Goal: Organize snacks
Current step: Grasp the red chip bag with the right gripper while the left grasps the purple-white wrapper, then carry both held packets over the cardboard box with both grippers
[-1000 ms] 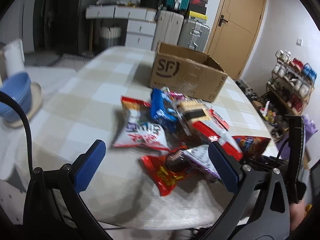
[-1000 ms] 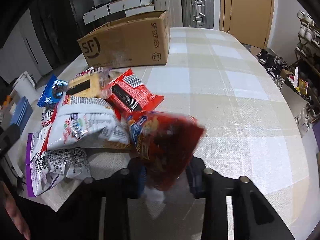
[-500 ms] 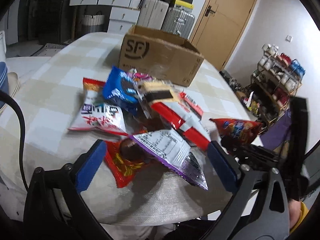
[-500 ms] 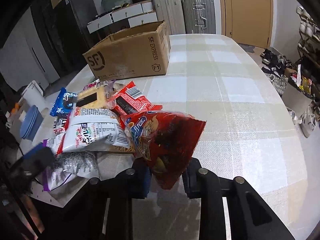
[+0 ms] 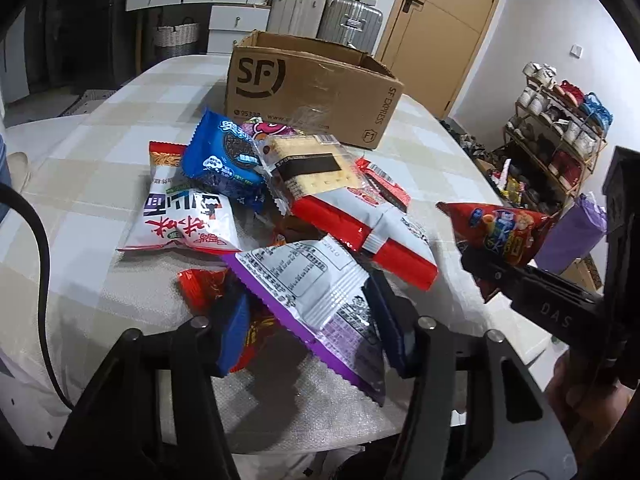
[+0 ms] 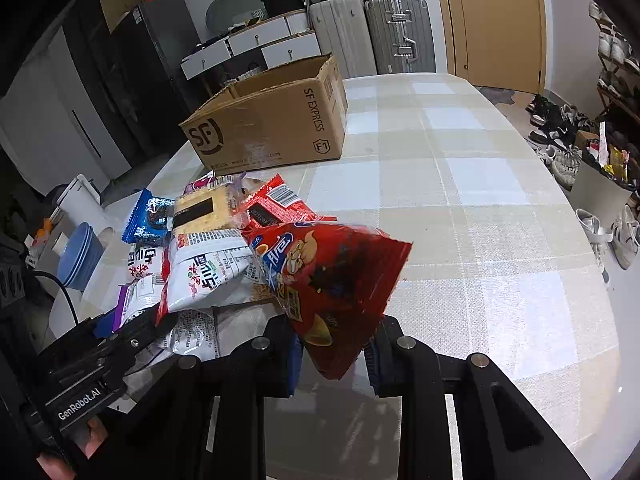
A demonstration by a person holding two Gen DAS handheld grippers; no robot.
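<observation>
A pile of snack packets lies on the checked tablecloth (image 5: 92,160) in front of an open cardboard box (image 5: 312,88). A blue cookie packet (image 5: 224,156), a cracker pack (image 5: 312,164) and a white-and-red bag (image 5: 180,216) are in the pile. My left gripper (image 5: 308,320) is low over the pile's near edge. Its jaws are closing, with a purple-edged white packet (image 5: 308,280) between the blue pads, which touch both its sides. My right gripper (image 6: 334,344) is shut on a red triangular snack bag (image 6: 332,276), held above the table right of the pile.
The box (image 6: 272,128) stands behind the pile. Blue bowls (image 6: 78,256) sit off the table's left side. A shoe rack (image 5: 560,128) and shoes on the floor are to the right. Suitcases (image 6: 372,32) and a door stand at the back.
My left gripper came forward and down onto the pile and its wide-open jaws narrowed around the purple-edged packet. The right gripper lifted the red bag a little.
</observation>
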